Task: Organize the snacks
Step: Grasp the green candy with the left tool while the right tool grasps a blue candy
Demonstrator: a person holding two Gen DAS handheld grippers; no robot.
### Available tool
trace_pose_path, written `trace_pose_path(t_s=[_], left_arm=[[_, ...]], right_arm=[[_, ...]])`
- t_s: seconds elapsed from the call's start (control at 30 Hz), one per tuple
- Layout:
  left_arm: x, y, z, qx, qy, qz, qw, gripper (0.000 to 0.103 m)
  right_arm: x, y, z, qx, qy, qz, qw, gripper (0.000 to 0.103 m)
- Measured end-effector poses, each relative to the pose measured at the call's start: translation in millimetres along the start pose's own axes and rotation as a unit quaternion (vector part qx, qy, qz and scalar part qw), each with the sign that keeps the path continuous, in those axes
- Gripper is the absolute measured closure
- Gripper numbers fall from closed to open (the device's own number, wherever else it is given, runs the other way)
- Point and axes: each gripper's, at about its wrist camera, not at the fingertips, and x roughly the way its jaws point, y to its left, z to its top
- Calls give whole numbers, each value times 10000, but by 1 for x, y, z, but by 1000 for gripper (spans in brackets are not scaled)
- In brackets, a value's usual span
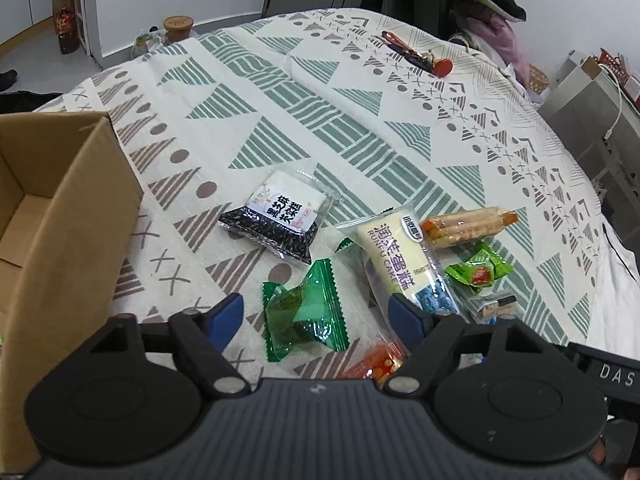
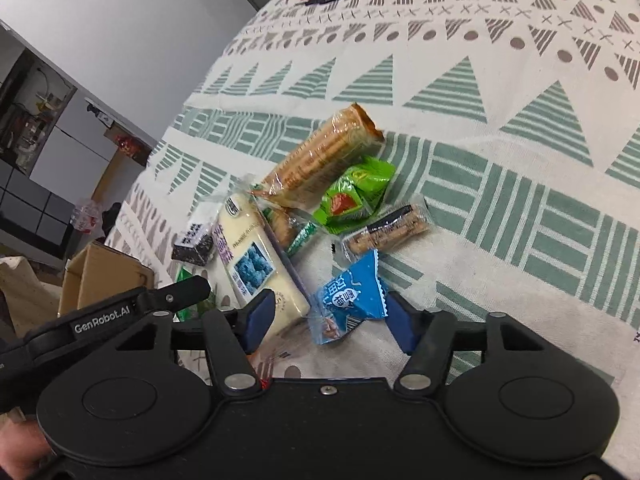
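Observation:
On the patterned tablecloth [image 1: 360, 128] lies a cluster of snacks. My left gripper [image 1: 316, 314] is open, its blue pads on either side of a dark green packet [image 1: 304, 316] without touching it. Beyond it lie a black sesame packet [image 1: 280, 220], a cream cake bar [image 1: 404, 256], a biscuit roll [image 1: 468, 224] and a bright green packet [image 1: 480, 268]. My right gripper [image 2: 330, 318] is open around a blue packet [image 2: 344, 300], with a gap at the left pad. An open cardboard box [image 1: 68, 220] stands at the left.
An orange packet [image 1: 380, 360] lies under the left gripper's right finger. A cereal bar [image 2: 388, 228] sits beside the blue packet. Keys with a red tag [image 1: 420, 56] lie at the far side of the table. A jar [image 1: 178, 26] stands on the floor beyond.

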Motion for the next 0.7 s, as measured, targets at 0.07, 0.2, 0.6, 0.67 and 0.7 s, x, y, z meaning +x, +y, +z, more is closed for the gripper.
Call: trace_pose_path(t_s=[0.07,0.2,0.6,0.67,0.7], left_arm=[[5,1,1,-25,52,-22,10000,38],[12,3,-1,-92,136,-34,9999,58],[-13,9,0,-138,-78,-171,9997,80],[-21,10,0,-125,-144,-203,9996,80],[-25,11,0,-117,-168,-205,9996,80]], right_arm=[[4,0,0,-18,64,-25,10000,51],[7,-1,0,-36,82,5,10000,75],[-13,7,0,-232,-301,117,9992,78],[-17,8,0,-259,-359,141,9989,78],[-20,10,-1,-278,-389,150,9987,78]])
